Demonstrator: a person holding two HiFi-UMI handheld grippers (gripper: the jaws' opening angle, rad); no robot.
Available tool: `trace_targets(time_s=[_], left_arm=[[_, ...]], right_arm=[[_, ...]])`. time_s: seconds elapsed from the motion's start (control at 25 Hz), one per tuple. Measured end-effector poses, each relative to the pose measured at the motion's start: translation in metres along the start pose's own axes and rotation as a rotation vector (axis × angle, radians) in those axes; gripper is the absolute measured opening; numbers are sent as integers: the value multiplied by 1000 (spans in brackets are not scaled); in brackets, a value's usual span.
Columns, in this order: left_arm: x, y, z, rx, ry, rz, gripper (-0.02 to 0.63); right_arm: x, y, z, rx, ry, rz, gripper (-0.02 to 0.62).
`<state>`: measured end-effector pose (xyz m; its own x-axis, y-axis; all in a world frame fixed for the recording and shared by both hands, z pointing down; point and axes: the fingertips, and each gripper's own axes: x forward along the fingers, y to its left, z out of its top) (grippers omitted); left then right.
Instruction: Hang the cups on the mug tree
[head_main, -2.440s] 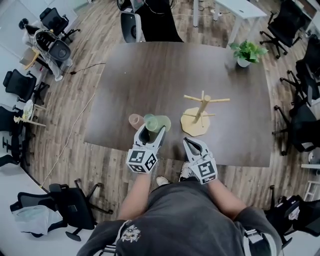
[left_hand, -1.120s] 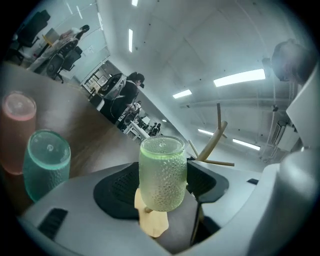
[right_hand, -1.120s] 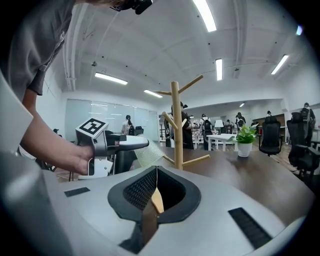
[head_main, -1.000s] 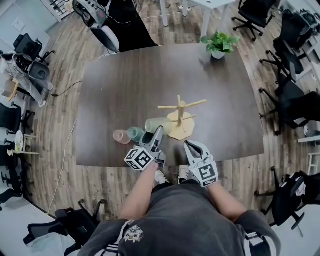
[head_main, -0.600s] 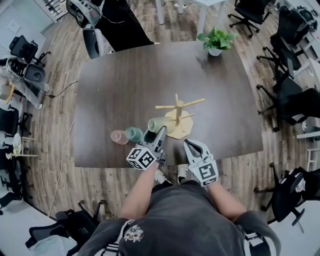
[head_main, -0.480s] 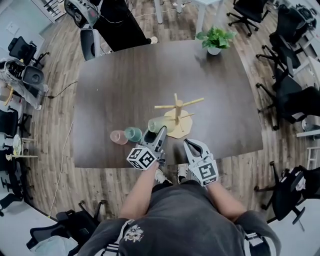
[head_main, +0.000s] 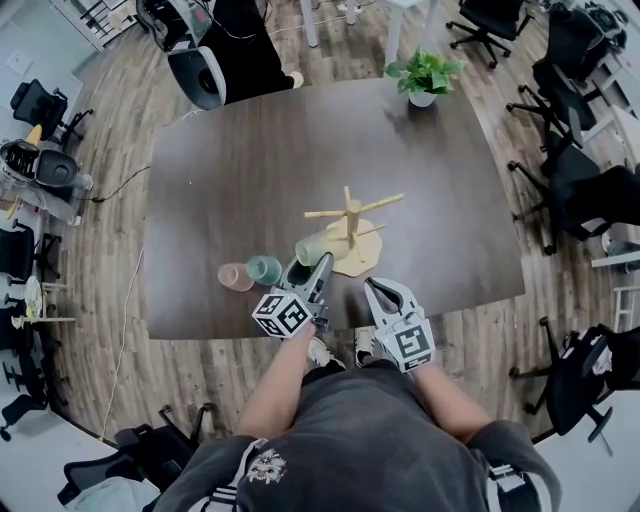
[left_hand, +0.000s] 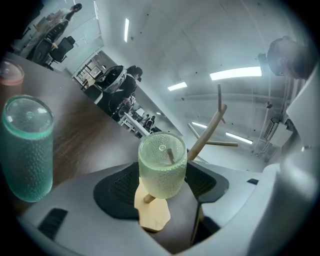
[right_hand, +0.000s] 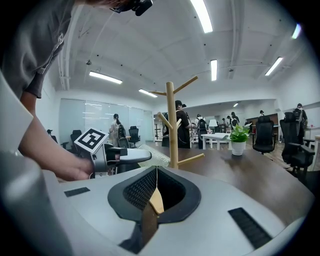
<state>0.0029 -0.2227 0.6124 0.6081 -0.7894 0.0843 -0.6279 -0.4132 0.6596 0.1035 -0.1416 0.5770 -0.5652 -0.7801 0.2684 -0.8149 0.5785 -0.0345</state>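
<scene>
A wooden mug tree (head_main: 349, 212) stands on the dark table (head_main: 240, 170), with its base (head_main: 357, 256) near the front edge. My left gripper (head_main: 311, 272) is shut on a pale green dimpled cup (head_main: 311, 247), held on its side against the tree. In the left gripper view the green cup (left_hand: 162, 165) sits between the jaws, and a peg shows through its wall. A teal cup (head_main: 264, 269) and a pink cup (head_main: 235, 276) stand to the left. My right gripper (head_main: 383, 296) is shut and holds nothing, right of the left one.
A potted plant (head_main: 421, 76) stands at the table's far right. Office chairs (head_main: 565, 190) ring the table on the wooden floor. The teal cup (left_hand: 27, 147) is close on the left gripper's left side. The table's front edge runs just under both grippers.
My left gripper has carried the green cup a little closer to the tree and slightly lower. The right gripper has stayed where it was.
</scene>
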Motion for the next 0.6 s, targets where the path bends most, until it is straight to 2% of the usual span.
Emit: trace_targets(time_s=[0.24, 0.6], left_arm=[[0, 4, 1, -5, 19, 11, 305], [-7, 7, 15, -18, -17, 4, 305]], right_arm=[[1, 3, 3, 3, -4, 1, 26], [7, 10, 9, -5, -9, -3, 26]])
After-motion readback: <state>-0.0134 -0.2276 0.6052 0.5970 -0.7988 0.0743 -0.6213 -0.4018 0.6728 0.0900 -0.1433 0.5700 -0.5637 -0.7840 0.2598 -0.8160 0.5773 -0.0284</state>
